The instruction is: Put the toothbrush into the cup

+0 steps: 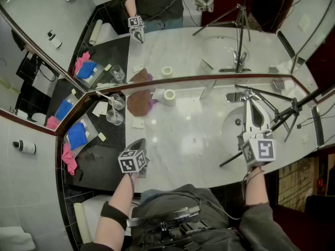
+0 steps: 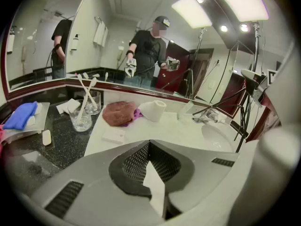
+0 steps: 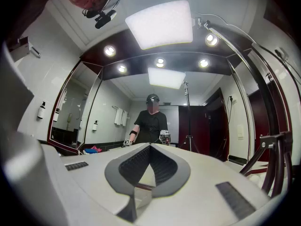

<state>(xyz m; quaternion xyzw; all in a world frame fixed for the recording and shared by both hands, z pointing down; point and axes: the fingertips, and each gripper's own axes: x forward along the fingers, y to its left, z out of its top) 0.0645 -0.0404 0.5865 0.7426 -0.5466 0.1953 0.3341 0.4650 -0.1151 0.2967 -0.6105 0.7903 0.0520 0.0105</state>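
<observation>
Two clear glass cups stand at the left of the counter, where marble meets black stone: a nearer one (image 2: 81, 119) (image 1: 113, 117) and a farther one (image 2: 93, 103) (image 1: 116, 102). A white toothbrush (image 2: 87, 98) leans in the nearer cup, and a second (image 2: 83, 87) crosses it from the farther cup. My left gripper (image 2: 149, 143) (image 1: 138, 142) is shut and empty, tilted down over the counter's front edge, short of the cups and to their right. My right gripper (image 3: 150, 146) (image 1: 252, 94) is shut and empty, held level above the sink (image 1: 234, 123), facing the mirror.
A brown cloth (image 2: 119, 112), a paper roll (image 2: 154, 110) and a flat white packet (image 2: 114, 135) lie on the marble (image 1: 183, 135). The faucet (image 2: 207, 117) stands at the right, with black tripod legs (image 1: 283, 114) beside it. A tray with a blue cloth (image 2: 21, 116) sits far left.
</observation>
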